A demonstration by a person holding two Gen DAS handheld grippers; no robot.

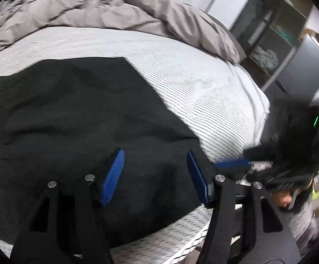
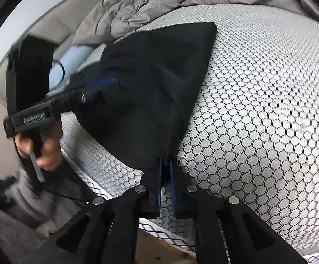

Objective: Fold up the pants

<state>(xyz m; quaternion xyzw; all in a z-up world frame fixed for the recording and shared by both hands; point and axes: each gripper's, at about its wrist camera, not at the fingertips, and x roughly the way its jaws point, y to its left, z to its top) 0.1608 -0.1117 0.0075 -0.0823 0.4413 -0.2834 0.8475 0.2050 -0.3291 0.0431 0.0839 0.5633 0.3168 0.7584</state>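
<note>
Black pants (image 1: 82, 118) lie folded on the white honeycomb-patterned mattress (image 1: 192, 77). My left gripper (image 1: 155, 171) is open, its blue pads spread just above the near part of the pants. In the right wrist view the pants (image 2: 155, 83) stretch from the far side toward me. My right gripper (image 2: 165, 176) is shut on the near corner of the pants at the mattress (image 2: 258, 110) edge. The left gripper (image 2: 102, 88) shows at the left over the pants' other side. The right gripper (image 1: 234, 165) shows at the right in the left wrist view.
A crumpled grey duvet (image 1: 93, 11) lies at the far side of the bed, also in the right wrist view (image 2: 159, 2). Dark shelving (image 1: 269, 33) and a grey cabinet (image 1: 302, 70) stand beyond the bed's right edge. The person's hand (image 2: 40, 149) holds the left gripper's handle.
</note>
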